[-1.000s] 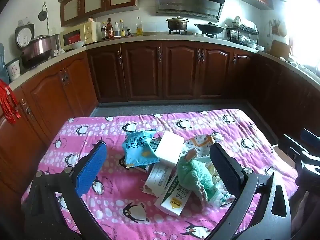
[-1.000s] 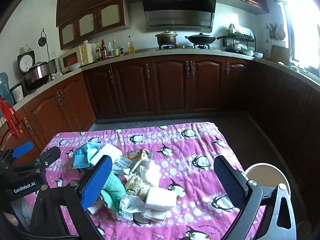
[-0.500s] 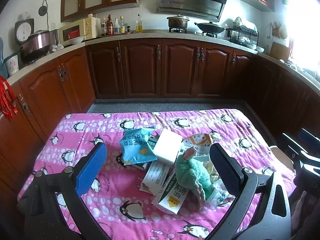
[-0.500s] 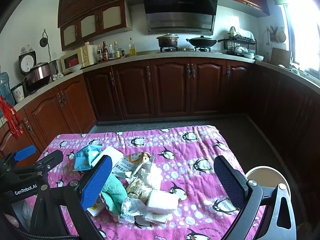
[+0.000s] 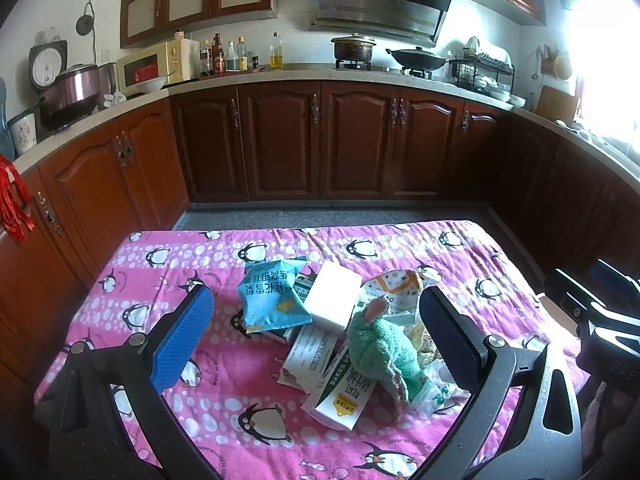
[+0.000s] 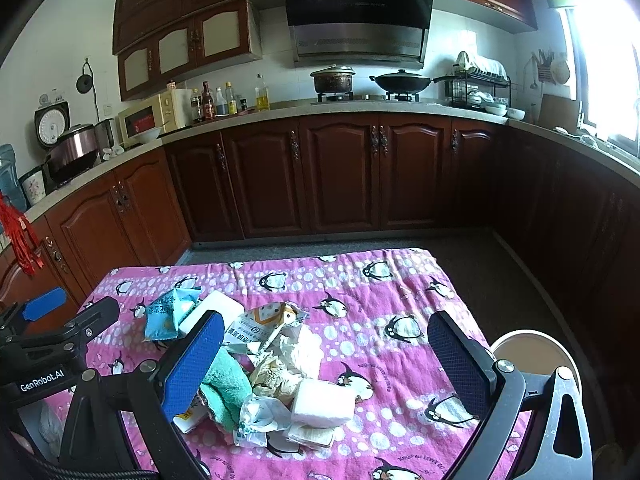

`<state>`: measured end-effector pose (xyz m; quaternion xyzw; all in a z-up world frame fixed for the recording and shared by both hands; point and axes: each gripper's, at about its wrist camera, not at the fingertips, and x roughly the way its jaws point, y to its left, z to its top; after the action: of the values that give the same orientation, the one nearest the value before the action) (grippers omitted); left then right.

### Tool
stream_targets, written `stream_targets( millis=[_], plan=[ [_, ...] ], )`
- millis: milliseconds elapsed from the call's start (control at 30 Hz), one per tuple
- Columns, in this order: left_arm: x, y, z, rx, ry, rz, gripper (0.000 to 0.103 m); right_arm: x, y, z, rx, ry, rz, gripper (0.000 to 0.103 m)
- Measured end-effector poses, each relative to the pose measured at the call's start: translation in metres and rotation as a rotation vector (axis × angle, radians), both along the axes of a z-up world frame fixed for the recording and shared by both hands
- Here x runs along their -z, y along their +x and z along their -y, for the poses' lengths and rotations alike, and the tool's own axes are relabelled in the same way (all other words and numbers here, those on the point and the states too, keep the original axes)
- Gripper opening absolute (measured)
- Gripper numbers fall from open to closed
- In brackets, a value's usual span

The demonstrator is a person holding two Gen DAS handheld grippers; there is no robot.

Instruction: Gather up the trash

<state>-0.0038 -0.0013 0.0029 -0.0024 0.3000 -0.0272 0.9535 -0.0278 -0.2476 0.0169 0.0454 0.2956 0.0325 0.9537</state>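
Note:
A heap of trash lies on the pink penguin tablecloth (image 5: 472, 256): a blue snack bag (image 5: 270, 298), a white block (image 5: 334, 300), a green cloth (image 5: 382, 350), a green-and-white carton (image 5: 344, 396) and crumpled wrappers. In the right wrist view the heap shows the blue bag (image 6: 166, 312), the green cloth (image 6: 226, 386), crumpled paper (image 6: 288, 360) and a white tissue roll (image 6: 322, 402). My left gripper (image 5: 316, 340) is open and empty, above and in front of the heap. My right gripper (image 6: 326, 360) is open and empty, above the heap's right side.
A round bin (image 6: 532, 354) stands on the floor off the table's right edge. Brown kitchen cabinets (image 5: 352, 140) run behind and to both sides. The left gripper's body (image 6: 60, 340) shows at the left of the right wrist view.
Both grippers have risen and drawn back a little, so the heap sits lower in both views. Both stay open. The trash has not moved.

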Motion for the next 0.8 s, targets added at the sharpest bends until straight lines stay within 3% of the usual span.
stream_targets(
  millis=[800],
  plan=[
    [0.0036,-0.0026,0.0049,0.009,0.0,-0.004,0.102,0.0059,0.0021,0.0019,0.007,0.002,-0.016,0.101]
  ],
)
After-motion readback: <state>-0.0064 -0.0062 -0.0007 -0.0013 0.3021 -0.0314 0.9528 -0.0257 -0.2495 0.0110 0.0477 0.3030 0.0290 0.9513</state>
